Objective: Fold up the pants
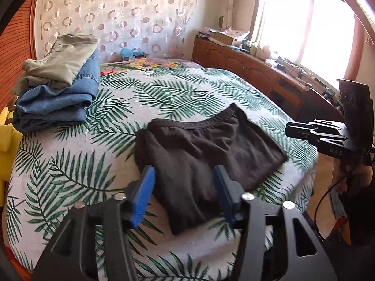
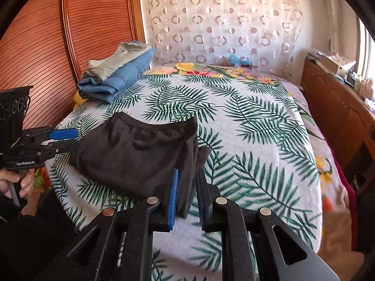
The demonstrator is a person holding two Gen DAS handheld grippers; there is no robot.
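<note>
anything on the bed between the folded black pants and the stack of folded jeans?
Nothing: only bare palm-leaf bedspread lies between the folded black fabric pants and the stack of blue denim jeans topped by a khaki pair. Both wrist views show it.

Black plastic frames with round silver screws and blue ribbed pads (image 1: 143, 196) on each claw. White "GenRobot.AI" marking on left claw (image 2: 65, 140); thin black cable beside right claw (image 1: 291, 132); dark sleeves.
</note>
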